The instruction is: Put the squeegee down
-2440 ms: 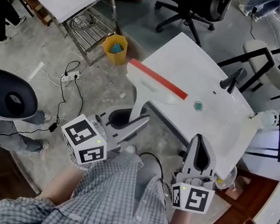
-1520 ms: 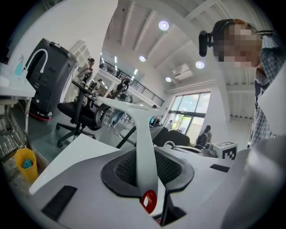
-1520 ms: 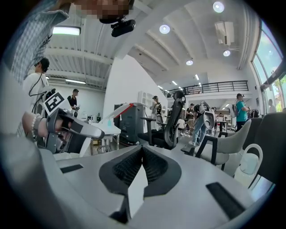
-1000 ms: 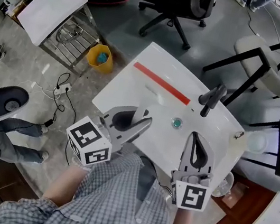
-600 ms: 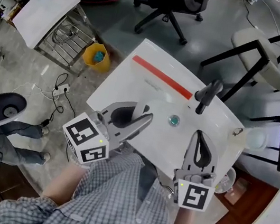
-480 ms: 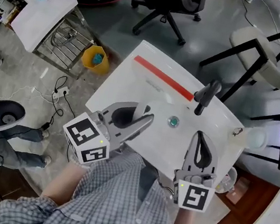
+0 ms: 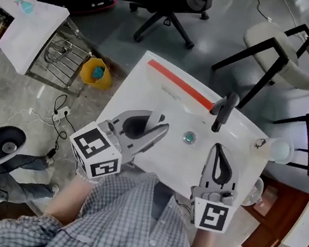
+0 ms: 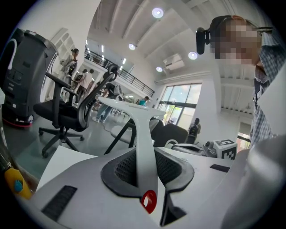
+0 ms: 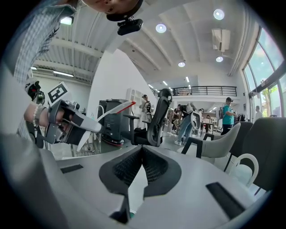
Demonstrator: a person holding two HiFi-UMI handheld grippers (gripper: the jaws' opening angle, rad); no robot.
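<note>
The squeegee (image 7: 176, 85) has a white handle and a red blade. It hangs over the far left part of the white sink (image 7: 141, 97). My left gripper (image 7: 155, 125) is shut on its handle (image 8: 145, 147), which stands upright between the jaws, the white head (image 8: 129, 106) on top. In the right gripper view the squeegee (image 9: 117, 107) shows at the left. My right gripper (image 7: 219, 149) is shut and empty over the sink's near right side, its tip (image 9: 142, 150) pointing toward the black faucet (image 7: 224, 110). The drain (image 7: 189, 136) lies between the two grippers.
A yellow bin (image 7: 95, 73) and a wire rack stand on the floor left of the sink. A black office chair (image 7: 169, 4) and a white chair (image 7: 286, 48) are beyond it. A white table (image 7: 25, 32) is at far left. Cables lie on the floor.
Both grippers have drifted a little farther in over the sink. The left one still grips the squeegee handle, and the right one stays shut.
</note>
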